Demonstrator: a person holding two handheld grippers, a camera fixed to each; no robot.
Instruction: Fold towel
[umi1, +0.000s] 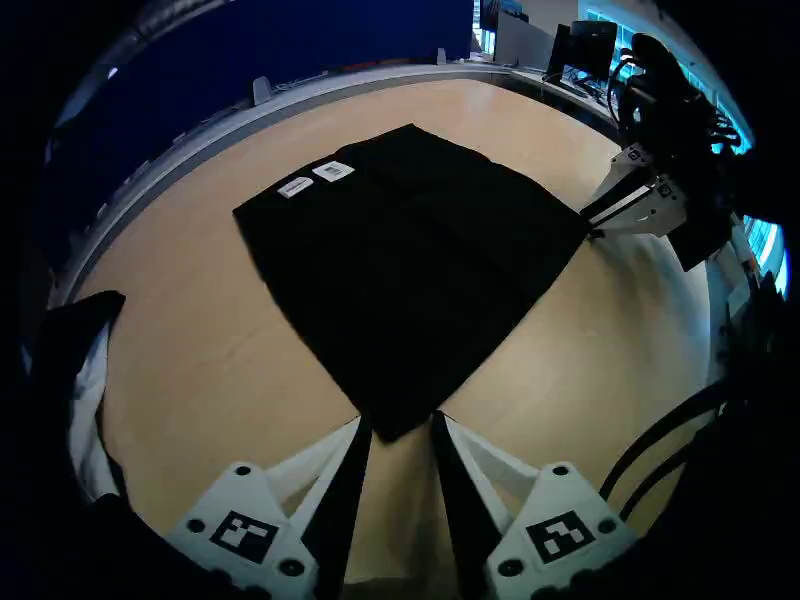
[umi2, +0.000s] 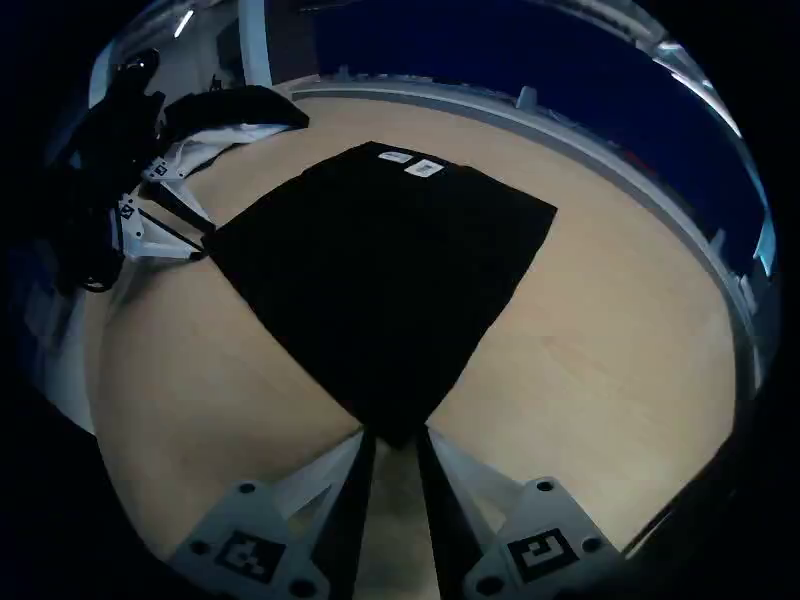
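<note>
A black towel lies flat on the light wooden table, with two white labels near its far corner. In the left gripper view, my left gripper is low over the table with its fingers apart, and the towel's near corner lies between the tips. Farther off, the right gripper sits at the towel's right corner. The right gripper view has the towel spread ahead, one corner lying between the parted fingers of my right gripper. The left gripper sits at the towel's left corner.
The table's curved back edge meets a blue partition. A dark and white cloth lies at the table's left edge, and the same cloth is behind the left gripper. Cables hang at the right. Monitors stand far back.
</note>
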